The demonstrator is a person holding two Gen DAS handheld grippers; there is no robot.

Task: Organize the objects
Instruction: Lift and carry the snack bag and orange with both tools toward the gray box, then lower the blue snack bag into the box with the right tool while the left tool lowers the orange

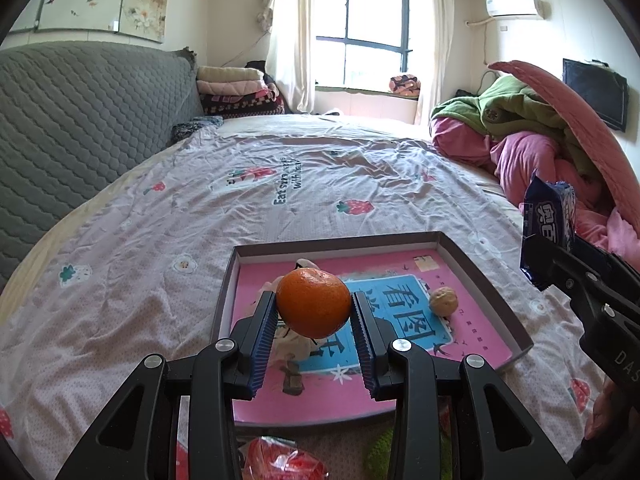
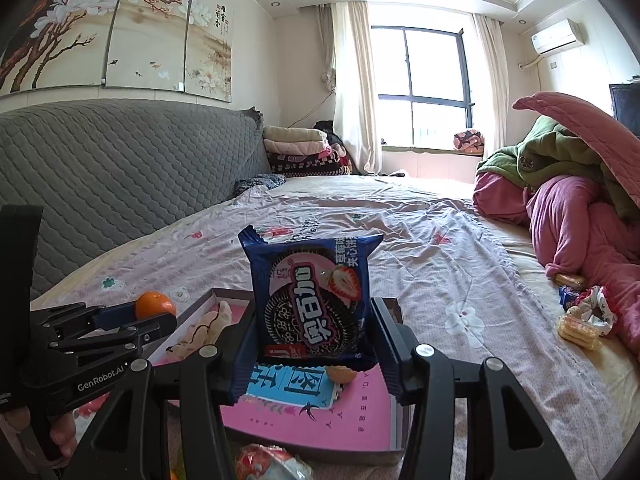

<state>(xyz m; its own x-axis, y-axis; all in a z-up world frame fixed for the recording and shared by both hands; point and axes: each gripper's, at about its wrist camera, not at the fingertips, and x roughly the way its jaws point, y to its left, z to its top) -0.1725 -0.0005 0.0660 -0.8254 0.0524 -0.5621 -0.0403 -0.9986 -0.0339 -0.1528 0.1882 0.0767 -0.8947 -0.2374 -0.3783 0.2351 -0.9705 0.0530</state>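
The left hand-held gripper (image 1: 314, 314) points forward and tilts downward, its two ribbed blue pads (image 1: 264, 344) pressed against the sides of an orange (image 1: 313, 305), held clear above the bed. The right hand-held gripper (image 2: 314, 340) tilts down less steeply, its jaws clamped on the sides of an upright blue snack packet (image 2: 312, 300). Fingers of the person's left hand (image 2: 60, 436) wrap the left handle.

Tray (image 1: 490, 280) floor open at right; walnut (image 1: 443, 301) and cloth (image 2: 208, 326) crowd left.
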